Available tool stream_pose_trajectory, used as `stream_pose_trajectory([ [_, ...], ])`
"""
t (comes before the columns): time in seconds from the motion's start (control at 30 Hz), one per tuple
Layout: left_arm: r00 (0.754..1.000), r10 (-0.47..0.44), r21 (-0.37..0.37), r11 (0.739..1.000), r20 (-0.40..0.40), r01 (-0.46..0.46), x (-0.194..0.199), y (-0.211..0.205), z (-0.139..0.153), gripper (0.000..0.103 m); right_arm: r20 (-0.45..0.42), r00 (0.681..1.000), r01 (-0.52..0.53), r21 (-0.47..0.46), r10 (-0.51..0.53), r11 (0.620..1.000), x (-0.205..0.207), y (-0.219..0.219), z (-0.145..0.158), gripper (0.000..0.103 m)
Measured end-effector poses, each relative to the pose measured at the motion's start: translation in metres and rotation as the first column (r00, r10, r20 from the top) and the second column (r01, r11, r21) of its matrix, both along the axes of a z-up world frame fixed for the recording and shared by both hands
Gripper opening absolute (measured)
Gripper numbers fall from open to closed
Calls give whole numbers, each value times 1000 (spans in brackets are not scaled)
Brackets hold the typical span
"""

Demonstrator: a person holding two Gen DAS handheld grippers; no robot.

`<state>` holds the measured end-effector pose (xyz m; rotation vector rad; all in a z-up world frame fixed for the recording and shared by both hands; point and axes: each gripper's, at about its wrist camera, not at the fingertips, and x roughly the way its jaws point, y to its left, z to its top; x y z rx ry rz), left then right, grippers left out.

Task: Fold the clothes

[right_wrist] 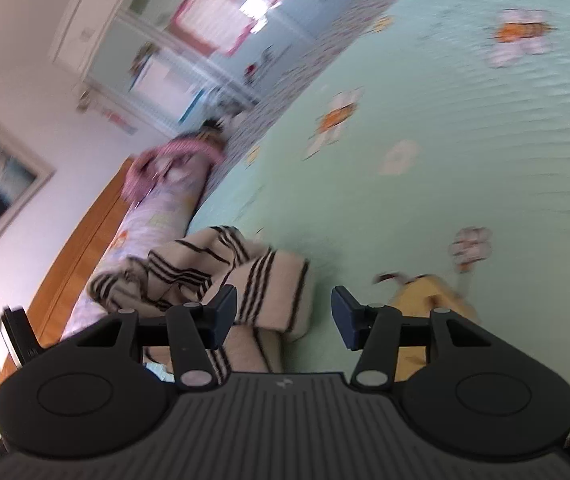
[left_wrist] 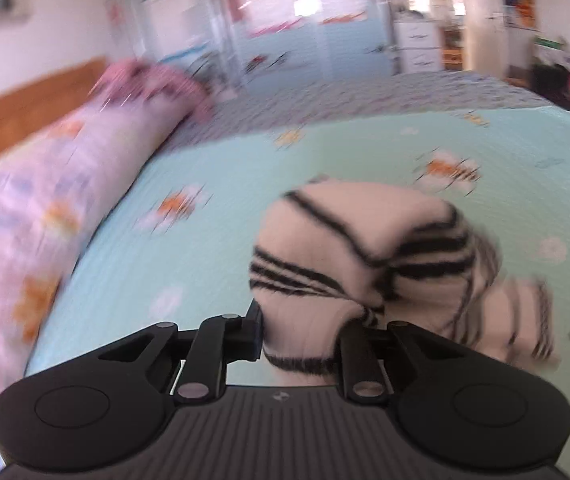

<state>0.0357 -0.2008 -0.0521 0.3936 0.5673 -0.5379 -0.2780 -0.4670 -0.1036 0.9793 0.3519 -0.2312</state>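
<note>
Left tool (left_wrist: 303, 332): pinching a bunched fold of the striped garment (left_wrist: 365, 248), cloth filling the gap between its fingers.
Right tool (right_wrist: 284, 312): spread wide, holding nothing, hanging above the bed.
Striped garment: cream with dark stripes, crumpled in a heap; it rises directly ahead of the left tool, and lies ahead and to the left of the right tool, partly behind its left finger (right_wrist: 223, 312).
Bedspread (left_wrist: 165, 248): pale green with flower print, beneath both tools.
Bolster pillow (left_wrist: 45, 208): pink and lilac, far to the left of the left tool, along the wooden headboard (left_wrist: 25, 112).
Yellow item (right_wrist: 425, 300): behind the right tool's right finger; too blurred to identify.
Step in hand (judged): lifting the garment clear to spread it flat before folding.
Handling advice: bring the right tool in to a matching edge or corner, not the middle of the heap; take a single layer where possible, then draw the two tools apart so the cloth hangs or lies flat.
Risk (judged): the bunched grip may hold several layers, so the piece could stay twisted when spread.
Image quality: both views motion-blurred; seams and hems cannot be told.
</note>
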Motion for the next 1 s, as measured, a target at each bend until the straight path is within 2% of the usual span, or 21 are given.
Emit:
stream_pose_trajectory([
  [0.17,982,128,-36,990,-142,-134,0,59,-34,18,-5,995,-95,-72,95,993,45,25,21,58],
  [0.23,974,142,-56,986,-178,-154,-1,72,-40,18,-19,993,-121,-88,120,989,65,31,26,68],
  [0.27,974,141,-65,986,-178,-154,-1,73,-39,18,-33,991,-135,-82,133,987,76,33,26,70],
  [0.33,975,136,-97,983,-173,-155,-5,79,-34,18,-65,987,-151,-23,149,988,93,34,20,70],
  [0.43,982,101,-157,979,-162,-127,-6,82,-22,23,-91,982,-152,141,166,978,108,33,0,70],
  [0.5,984,95,-167,979,-152,-120,-6,78,-21,43,-108,982,-132,201,156,971,113,36,-12,70],
  [0.6,987,86,-180,977,-137,-110,-5,72,-20,51,-96,987,-93,295,127,951,122,34,-24,71],
  [0.7,982,93,-182,976,-165,-123,8,68,-28,56,-72,994,-48,377,81,925,137,28,-30,74],
  [0.73,981,93,-180,976,-173,-124,11,66,-31,56,-59,996,-40,391,69,920,142,26,-31,71],
  [0.77,979,96,-175,976,-181,-128,14,64,-34,56,-38,997,-46,399,67,916,147,25,-31,63],
  [0.8,977,99,-170,977,-187,-131,15,63,-38,56,-15,996,-70,392,82,917,153,24,-28,34],
  [0.83,976,101,-168,977,-193,-134,16,63,-40,55,-4,995,-87,365,95,927,157,25,-21,16],
  [0.93,974,93,-170,977,-208,-130,17,62,-44,48,69,994,-99,270,83,958,155,22,13,9],
  [1.0,975,88,-183,975,-202,-126,15,64,-40,36,152,987,-79,225,45,971,142,15,45,9],
])
